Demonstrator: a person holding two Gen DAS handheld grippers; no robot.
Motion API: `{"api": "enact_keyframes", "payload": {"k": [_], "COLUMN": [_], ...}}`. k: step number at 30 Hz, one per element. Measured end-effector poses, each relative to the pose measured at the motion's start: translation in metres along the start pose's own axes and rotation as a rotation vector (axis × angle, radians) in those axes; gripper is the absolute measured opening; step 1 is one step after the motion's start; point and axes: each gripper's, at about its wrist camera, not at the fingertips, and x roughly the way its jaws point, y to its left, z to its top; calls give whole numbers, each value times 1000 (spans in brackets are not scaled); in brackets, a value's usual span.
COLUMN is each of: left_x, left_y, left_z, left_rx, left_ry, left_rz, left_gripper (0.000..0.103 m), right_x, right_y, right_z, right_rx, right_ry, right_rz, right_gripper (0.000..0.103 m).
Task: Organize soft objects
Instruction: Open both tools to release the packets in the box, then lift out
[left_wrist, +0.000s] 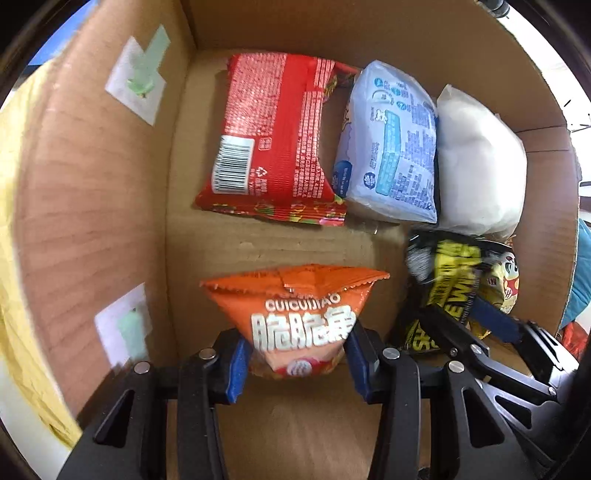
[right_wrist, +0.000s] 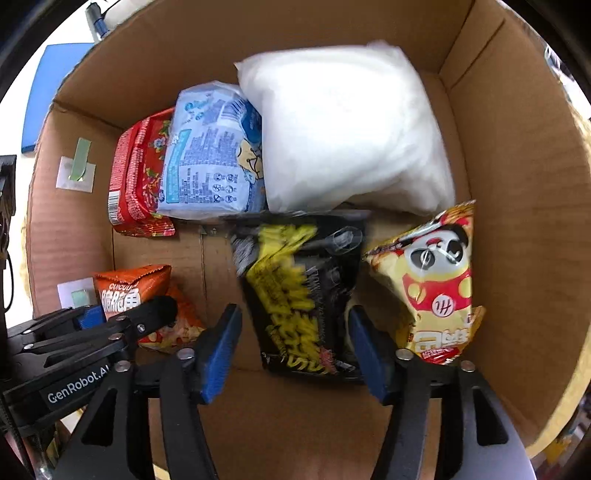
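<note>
Two grippers inside one cardboard box (left_wrist: 424, 33), both low in their own frames. Left gripper (left_wrist: 293, 360) pinching an orange triangular snack bag (left_wrist: 295, 314) by its lower end, blue pads (left_wrist: 236, 369) pressed against both sides of the packet, bag held above the box floor at bottom centre of the left wrist view. Same orange bag (right_wrist: 125, 288) at lower left of the right wrist view, with the left gripper (right_wrist: 122, 317) clamped on it.

Right gripper (right_wrist: 291, 350) spread wide at bottom centre of the right wrist view, a black-and-yellow snack bag (right_wrist: 295, 291) lying between its blue pads (right_wrist: 218, 350); right pad close against the bag's edge, left pad apart from it; actual contact hard to tell through blur. Same gripper (left_wrist: 465, 314) and bag (left_wrist: 443, 280) at lower right of the left wrist view.

Along the far wall of the box, side by side: red noodle packet (left_wrist: 273, 136), pale blue packet (left_wrist: 391, 144) leaning on it, white pillow-like pack (left_wrist: 480, 158) touching the blue one. At right of the right wrist view, yellow panda-print bag (right_wrist: 432, 284) propped against the side wall, just beside the black-and-yellow bag. White and green tape patches (left_wrist: 138, 79) on the left wall.
</note>
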Motion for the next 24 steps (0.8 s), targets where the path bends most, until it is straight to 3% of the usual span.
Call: {"api": "enact_keyframes", "payload": {"k": [7, 12, 19, 24], "left_x": [-24, -50, -96, -128], "left_y": [-8, -20, -42, -41], "left_z": [-8, -23, -55, -70], "left_rx": [-8, 2, 23, 18], "left_ry": [-71, -146, -296, -370], "left_rz": [15, 41, 77, 98], "left_gripper": [49, 57, 93, 96], "right_x": [-19, -36, -71, -106], "right_y": [26, 37, 47, 45], "right_z": [-5, -8, -20, -40], "right_rx": [-46, -53, -62, -68], "right_ry": [-30, -54, -123, -182], "right_rz": [-36, -39, -50, -55], "right_gripper": [71, 86, 103, 103]}}
